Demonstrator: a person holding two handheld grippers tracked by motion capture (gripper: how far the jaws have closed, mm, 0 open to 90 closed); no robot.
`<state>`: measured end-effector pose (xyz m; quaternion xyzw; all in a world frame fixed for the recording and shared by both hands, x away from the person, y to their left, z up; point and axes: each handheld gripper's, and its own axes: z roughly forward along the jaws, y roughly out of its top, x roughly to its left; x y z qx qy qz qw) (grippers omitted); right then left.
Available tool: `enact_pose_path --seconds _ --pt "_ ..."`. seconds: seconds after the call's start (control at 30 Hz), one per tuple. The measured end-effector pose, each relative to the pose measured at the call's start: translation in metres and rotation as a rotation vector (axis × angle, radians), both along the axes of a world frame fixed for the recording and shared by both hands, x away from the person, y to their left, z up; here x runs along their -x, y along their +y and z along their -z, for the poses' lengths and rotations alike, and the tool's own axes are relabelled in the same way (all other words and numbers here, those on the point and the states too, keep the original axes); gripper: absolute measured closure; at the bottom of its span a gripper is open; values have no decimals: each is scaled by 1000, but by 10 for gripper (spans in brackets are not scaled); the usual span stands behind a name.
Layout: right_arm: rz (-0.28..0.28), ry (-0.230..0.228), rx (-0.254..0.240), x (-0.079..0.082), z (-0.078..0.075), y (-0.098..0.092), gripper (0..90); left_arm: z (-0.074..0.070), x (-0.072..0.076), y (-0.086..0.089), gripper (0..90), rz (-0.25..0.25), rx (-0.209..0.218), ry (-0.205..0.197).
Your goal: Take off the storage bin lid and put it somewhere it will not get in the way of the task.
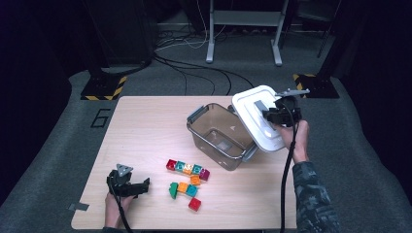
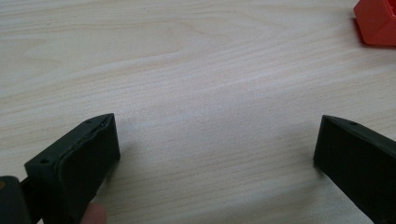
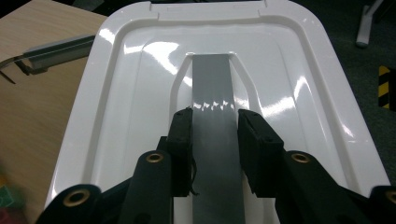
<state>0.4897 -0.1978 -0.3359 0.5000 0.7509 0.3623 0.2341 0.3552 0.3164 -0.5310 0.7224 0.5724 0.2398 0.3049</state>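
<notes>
**a:** since the right gripper [image 3: 215, 135] has its jaws clamped on the grey handle strip [image 3: 212, 93] of the white lid [image 1: 256, 116], that glossy, rounded-rectangle plastic lid is up in the air, tilted, over the right far edge of the clear bin [image 1: 221, 136]. in the right gripper view the strip runs smooth and flat down the middle of a raised panel, and you can see light glare all over the plastic.

**b:** and the bin itself?

**a:** smoky see-through plastic, boxy, with grey latches at the corners, sitting open mid-table toward the right. looks empty, apart from a pale patch on the bottom i can't make out.

**b:** what about the other hand?

**a:** the left gripper [image 1: 127, 184] is low at the near left of the pale wood-grain table [image 1: 145, 126], jaws spread wide with nothing between them. in the left gripper view there's bare wood between the matte black jaws and a corner of a red block [image 2: 378, 21] off to the far right.

**b:** the blocks?

**a:** a little cluster of chunky coloured blocks [image 1: 188, 177], red, teal, orange, green, magenta, near centre, between the left gripper and the bin. plenty of open table on the far left; the near edge is close behind the left hand [image 1: 115, 206].
</notes>
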Motion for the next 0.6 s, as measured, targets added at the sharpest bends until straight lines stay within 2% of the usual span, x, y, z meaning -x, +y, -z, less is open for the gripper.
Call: enact_pose_path --seconds 0.2,0.3,0.6 --pt "52 -10 3 0 3 -12 664 0 0 0 0 0 0 0" --pt "111 0 -10 -1 7 -20 664 0 0 0 0 0 0 0" --pt "189 26 -21 -4 17 -33 664 0 0 0 0 0 0 0"
